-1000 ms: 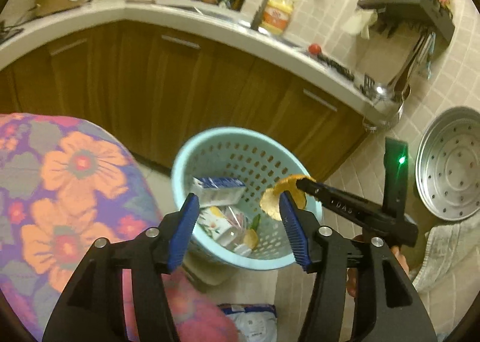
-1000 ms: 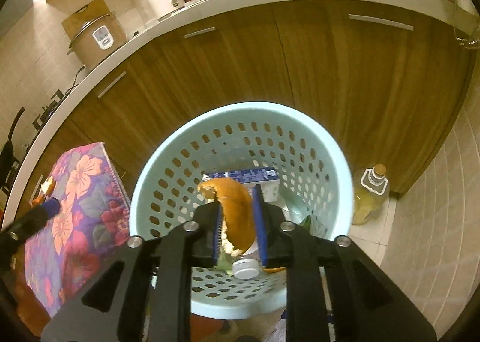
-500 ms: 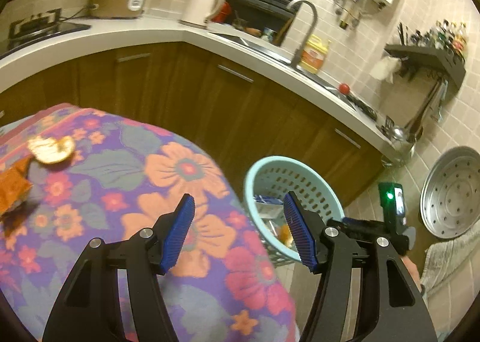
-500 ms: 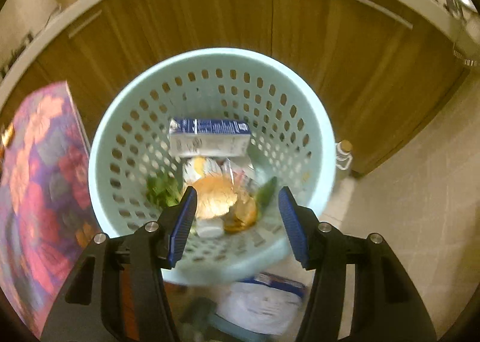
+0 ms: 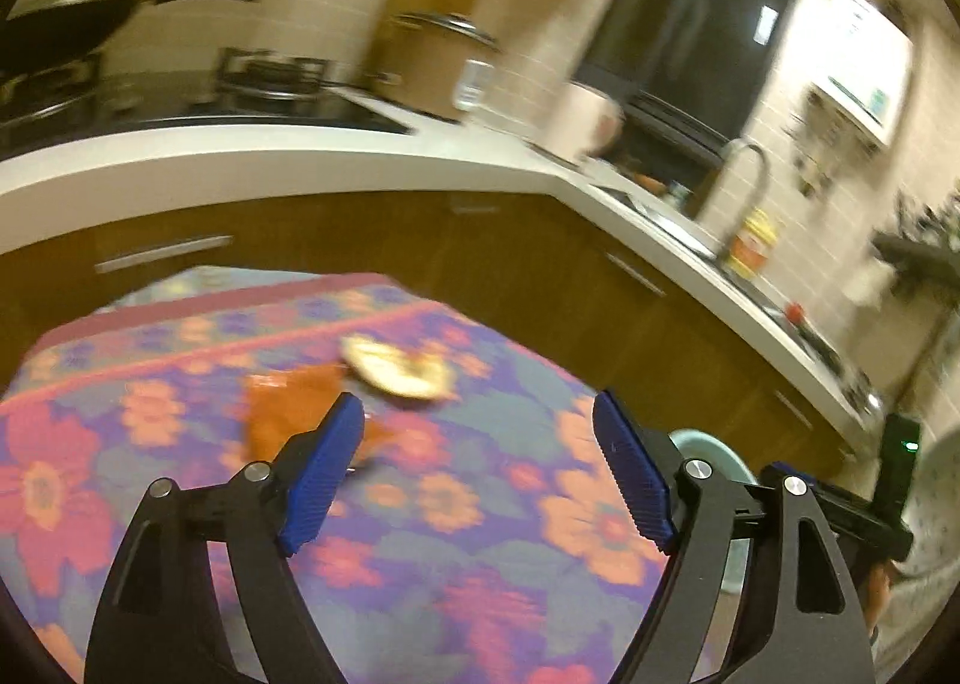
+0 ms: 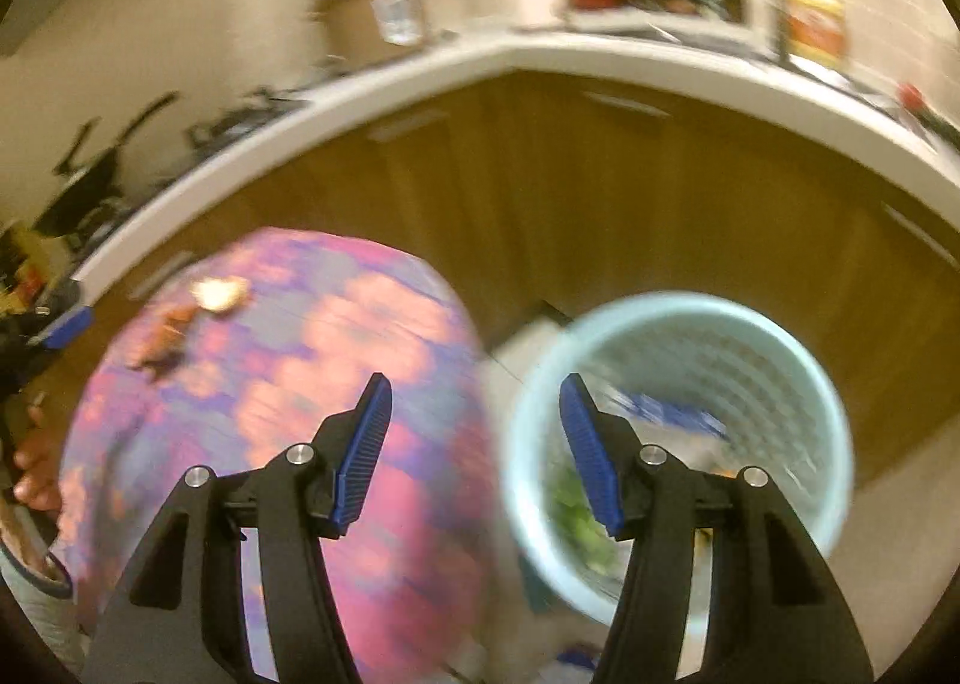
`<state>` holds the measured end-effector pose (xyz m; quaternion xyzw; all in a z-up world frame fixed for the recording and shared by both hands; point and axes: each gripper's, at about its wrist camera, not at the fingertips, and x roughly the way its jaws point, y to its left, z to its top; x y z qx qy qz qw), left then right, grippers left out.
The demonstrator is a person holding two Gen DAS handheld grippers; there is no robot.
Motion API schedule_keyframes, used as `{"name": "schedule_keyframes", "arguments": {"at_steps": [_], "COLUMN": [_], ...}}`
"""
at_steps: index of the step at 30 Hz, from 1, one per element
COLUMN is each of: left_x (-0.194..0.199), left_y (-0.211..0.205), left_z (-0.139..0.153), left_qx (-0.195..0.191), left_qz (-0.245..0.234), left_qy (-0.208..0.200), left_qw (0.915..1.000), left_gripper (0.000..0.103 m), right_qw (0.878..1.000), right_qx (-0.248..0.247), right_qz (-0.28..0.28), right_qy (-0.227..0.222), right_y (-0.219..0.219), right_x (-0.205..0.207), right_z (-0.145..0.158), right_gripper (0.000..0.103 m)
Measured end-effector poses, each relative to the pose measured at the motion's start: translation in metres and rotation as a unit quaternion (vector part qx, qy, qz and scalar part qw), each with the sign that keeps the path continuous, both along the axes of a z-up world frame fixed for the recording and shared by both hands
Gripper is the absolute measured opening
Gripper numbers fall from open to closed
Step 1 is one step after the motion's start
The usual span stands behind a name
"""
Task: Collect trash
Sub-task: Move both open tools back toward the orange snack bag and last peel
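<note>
left wrist: floral tablecloth [image 5: 480, 534] below white kitchen counter [image 5: 300, 156].

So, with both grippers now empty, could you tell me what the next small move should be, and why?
Probably carry the left gripper forward and down to the orange wrapper on the floral tablecloth. Its jaws, which have just been opening, stand wide with nothing between them; the wrapper lies just ahead, beside a pale peel. The right gripper, also open and empty, is nearer the basket.
</note>
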<state>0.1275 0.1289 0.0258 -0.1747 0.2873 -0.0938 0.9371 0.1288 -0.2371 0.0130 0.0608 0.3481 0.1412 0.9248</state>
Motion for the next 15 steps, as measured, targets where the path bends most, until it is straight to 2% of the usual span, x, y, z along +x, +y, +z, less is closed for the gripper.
{"name": "schedule_keyframes", "arguments": {"at_steps": [5, 8, 12, 15], "left_x": [0.024, 0.039, 0.049, 0.054], "left_y": [0.030, 0.040, 0.050, 0.051], "left_z": [-0.028, -0.051, -0.073, -0.085], "left_qx": [0.008, 0.005, -0.010, -0.012], "left_qz": [0.038, 0.052, 0.059, 0.052], "left_qy": [0.042, 0.067, 0.093, 0.114], "left_qw": [0.9983, 0.9963, 0.9939, 0.9920], "left_gripper": [0.077, 0.075, 0.074, 0.065], "right_qw": [0.996, 0.993, 0.992, 0.992], "right_qx": [0.033, 0.034, 0.017, 0.010], "right_qz": [0.083, 0.111, 0.126, 0.127], "right_qy": [-0.027, -0.027, -0.024, -0.012], "right_y": [0.085, 0.132, 0.177, 0.195], "right_x": [0.043, 0.069, 0.096, 0.116], "right_z": [0.013, 0.013, 0.003, -0.009], "right_gripper": [0.055, 0.055, 0.055, 0.055]}}
